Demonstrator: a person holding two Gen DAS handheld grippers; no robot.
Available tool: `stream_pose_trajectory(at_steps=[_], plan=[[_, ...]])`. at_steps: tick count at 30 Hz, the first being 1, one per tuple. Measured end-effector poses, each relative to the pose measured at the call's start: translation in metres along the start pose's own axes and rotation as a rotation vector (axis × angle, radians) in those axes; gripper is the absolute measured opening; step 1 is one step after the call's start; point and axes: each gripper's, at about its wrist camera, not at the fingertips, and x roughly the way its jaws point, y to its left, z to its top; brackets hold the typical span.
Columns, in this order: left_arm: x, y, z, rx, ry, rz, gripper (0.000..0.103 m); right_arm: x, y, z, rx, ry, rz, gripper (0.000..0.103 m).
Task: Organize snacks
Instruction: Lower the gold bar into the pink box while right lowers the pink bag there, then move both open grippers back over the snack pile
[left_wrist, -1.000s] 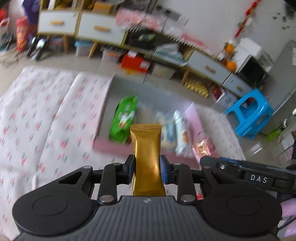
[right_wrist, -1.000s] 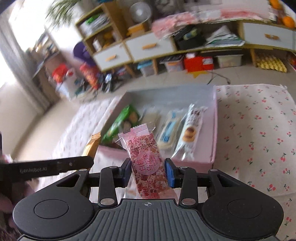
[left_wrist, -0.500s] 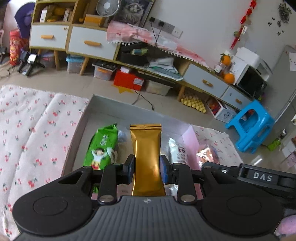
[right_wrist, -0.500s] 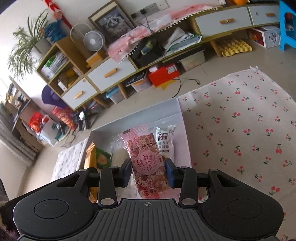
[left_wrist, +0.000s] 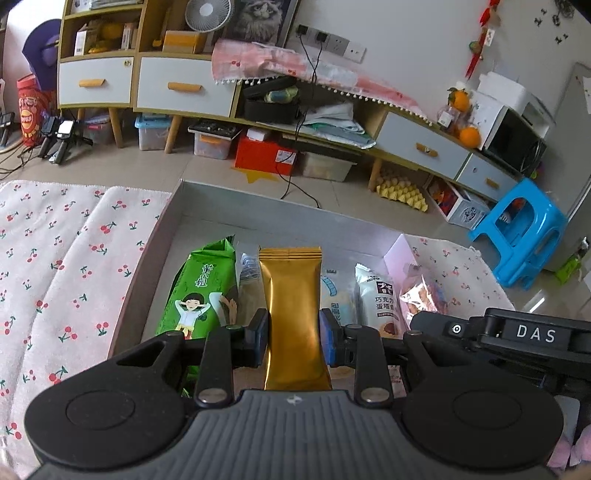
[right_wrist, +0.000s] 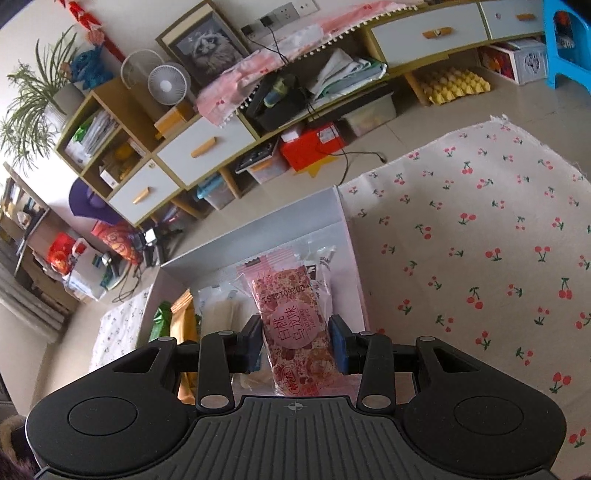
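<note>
My left gripper (left_wrist: 291, 328) is shut on a gold snack packet (left_wrist: 290, 295) that stands upright between its pads, over the near part of a shallow grey-lined box (left_wrist: 258, 206). In the box lie a green packet (left_wrist: 201, 295) and a white tart packet (left_wrist: 376, 299), among others. My right gripper (right_wrist: 297, 343) holds a pink snack packet (right_wrist: 291, 314) over the right side of the box (right_wrist: 258, 236). Its jaws are opening, and the pads still touch the packet. The right gripper's body (left_wrist: 517, 336) shows at the right of the left wrist view.
A cherry-print cloth (left_wrist: 55, 277) covers the surface on both sides of the box (right_wrist: 480, 258). Beyond the edge is a tiled floor with a low cabinet (left_wrist: 166, 85), a red box (left_wrist: 264, 155) and a blue stool (left_wrist: 517, 236).
Both grippers have come down and forward over the box with their packets still between the pads. The right wrist view has rolled, so the box now sits more to the left.
</note>
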Motion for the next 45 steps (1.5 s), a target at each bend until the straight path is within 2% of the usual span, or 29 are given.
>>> stream_pose_trajectory(at_steps=[2,4,6,9,12,16,18,25,27,30,35,40,45], plan=[[-0.001,-0.001,0.0,0.008,0.0,0.0,0.03,-0.001,-0.001,0.0,0.005,0.003,0.002,0.04],[-0.003,-0.002,0.0,0.005,0.005,0.002,0.047,-0.002,0.0,0.002,0.007,0.018,0.015,0.045],[-0.006,-0.002,0.0,0.006,0.017,0.006,0.055,-0.006,0.002,0.002,-0.006,0.018,0.015,0.053],[-0.008,-0.003,0.002,0.019,0.021,0.017,0.065,-0.012,0.005,0.002,-0.031,0.025,0.011,0.055],[-0.012,-0.002,0.001,0.022,0.022,0.014,0.069,-0.02,0.009,0.002,-0.063,0.03,0.006,0.062],[-0.021,-0.004,0.0,0.034,0.012,0.004,0.08,-0.033,0.013,0.003,-0.085,0.043,0.024,0.064],[-0.026,-0.004,-0.001,0.032,0.012,-0.006,0.082,-0.042,0.016,0.003,-0.099,0.039,0.036,0.069],[-0.046,-0.003,-0.006,0.073,0.013,-0.017,0.089,-0.074,0.025,0.003,-0.178,0.031,0.05,0.071],[-0.053,-0.001,-0.009,0.091,0.01,-0.022,0.09,-0.085,0.026,0.004,-0.203,0.019,0.055,0.077],[-0.062,0.002,-0.013,0.113,0.002,-0.022,0.093,-0.097,0.024,0.003,-0.216,0.015,0.066,0.08],[-0.072,0.003,-0.026,0.158,-0.005,-0.016,0.095,-0.107,0.022,-0.011,-0.265,0.037,0.049,0.08],[-0.079,0.002,-0.039,0.184,0.022,-0.022,0.097,-0.117,0.021,-0.027,-0.301,0.059,0.041,0.08],[-0.088,-0.003,-0.057,0.242,0.034,-0.022,0.099,-0.121,0.019,-0.048,-0.356,0.095,0.018,0.083]])
